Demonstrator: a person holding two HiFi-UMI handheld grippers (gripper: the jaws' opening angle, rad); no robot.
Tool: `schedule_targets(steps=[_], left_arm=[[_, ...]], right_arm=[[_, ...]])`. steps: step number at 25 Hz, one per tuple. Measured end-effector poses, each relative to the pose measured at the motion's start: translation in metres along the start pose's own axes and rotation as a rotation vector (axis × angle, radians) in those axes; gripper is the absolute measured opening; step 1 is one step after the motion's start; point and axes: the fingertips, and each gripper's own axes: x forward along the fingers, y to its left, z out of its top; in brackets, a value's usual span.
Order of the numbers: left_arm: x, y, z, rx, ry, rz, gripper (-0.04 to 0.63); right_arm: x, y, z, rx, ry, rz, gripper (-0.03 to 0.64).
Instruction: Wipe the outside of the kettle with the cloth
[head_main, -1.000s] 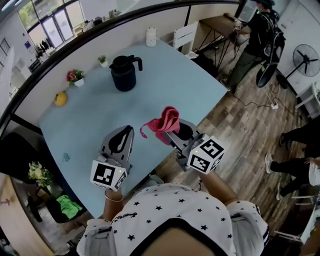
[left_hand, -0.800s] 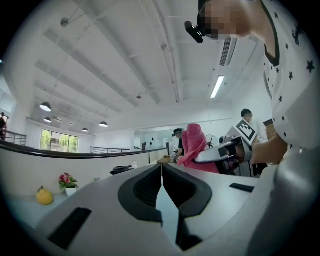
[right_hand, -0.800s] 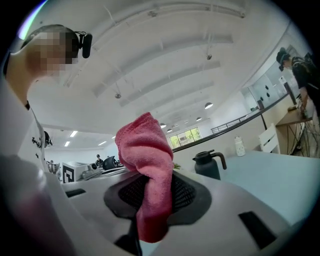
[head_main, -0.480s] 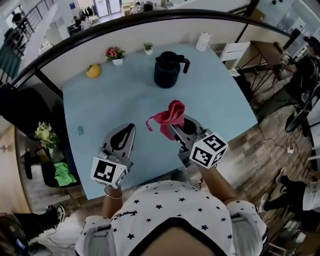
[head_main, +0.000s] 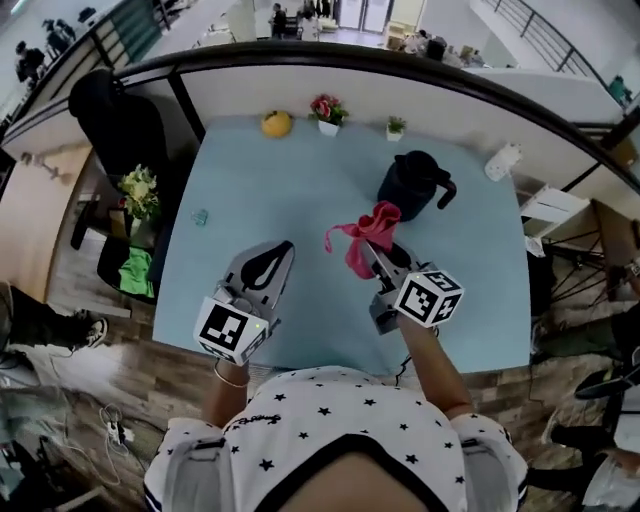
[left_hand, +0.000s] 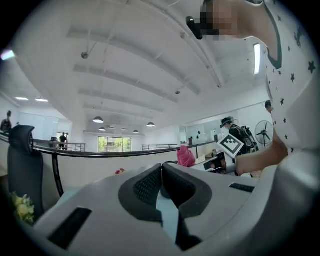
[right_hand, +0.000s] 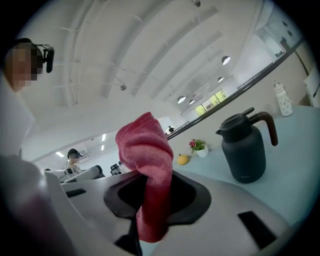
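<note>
We see a pale blue table (head_main: 270, 190) with a smooth, matte top; its near edge is hidden behind the person's star-printed shirt. Toward the far right of it stands the kettle (head_main: 412, 185), dark, rounded and matte, with a curved handle. Its lid is on, so we cannot tell what it holds. The left gripper (head_main: 283, 248) hovers over the table with its ribbed black pads pressed together and nothing between them. The right gripper (head_main: 376, 252) is clamped on the cloth (head_main: 366, 235), a soft, fuzzy pink-red fabric that bunches above the jaws and hangs below them. In the right gripper view the kettle (right_hand: 245, 150) stands apart from the cloth (right_hand: 147, 150). Along the far edge we make out a white pot (head_main: 327, 125) of red flowers, a smaller pot (head_main: 396, 132) with a green plant, and a rounded yellow object (head_main: 276, 123).
</note>
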Motion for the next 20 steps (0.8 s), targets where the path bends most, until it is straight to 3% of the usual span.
schedule_targets(steps=[5, 9, 14, 20], left_arm=[[0.004, -0.001, -0.004, -0.001, 0.030, 0.140, 0.029], [0.004, -0.002, -0.002, -0.001, 0.054, 0.215, 0.029], [-0.002, 0.000, 0.000, 0.003, 0.081, 0.295, 0.029], [0.002, -0.004, 0.000, 0.010, 0.101, 0.339, 0.029]], right_arm=[[0.035, -0.045, -0.004, 0.092, 0.079, 0.033, 0.100], [0.061, -0.080, -0.006, 0.213, 0.116, 0.010, 0.098], [0.092, -0.111, -0.014, 0.356, 0.146, -0.017, 0.097], [0.109, -0.142, -0.030, 0.585, 0.154, -0.053, 0.095]])
